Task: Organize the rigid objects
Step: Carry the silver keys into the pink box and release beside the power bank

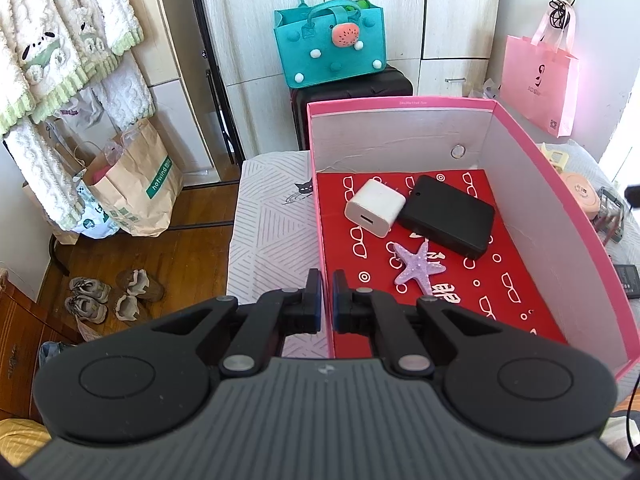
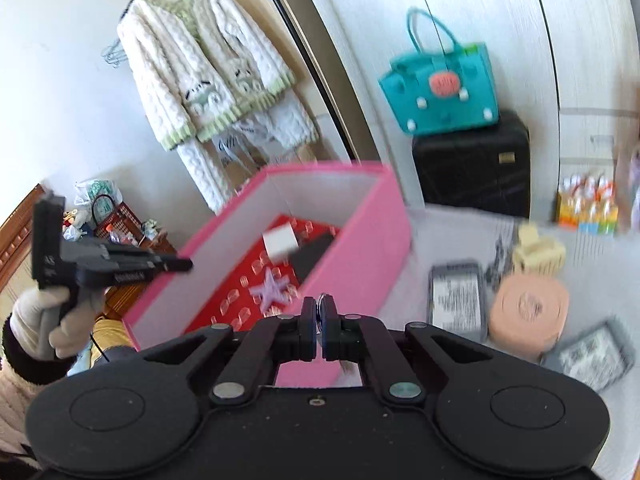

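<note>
R gripper [image 2: 319,312]: jaws closed on a small metal ring [image 2: 322,298], only a sliver of it showing between the pads; what kind of ring can't be told, view is motion-blurred. It hangs just above the near wall of the pink box [image 2: 362,264].

L gripper [image 1: 327,294]: jaws shut w/ only a thin gap, nothing between them, poised over the box's near-left edge. In the R wrist view it shows to the left of the box, held by a gloved hand [image 2: 44,320].

Inside the box, on the red liner: white charger [image 1: 374,206] at the back, port facing the front-left corner; black flat case [image 1: 448,216] touching its right side, long axis running back-left to front-right; purple starfish [image 1: 418,266] in front of both, longest arm pointing to the front.

Right of the box, blurred: peach round case [image 2: 528,312], cream clip [image 2: 540,252], grey cards; print unreadable.
</note>
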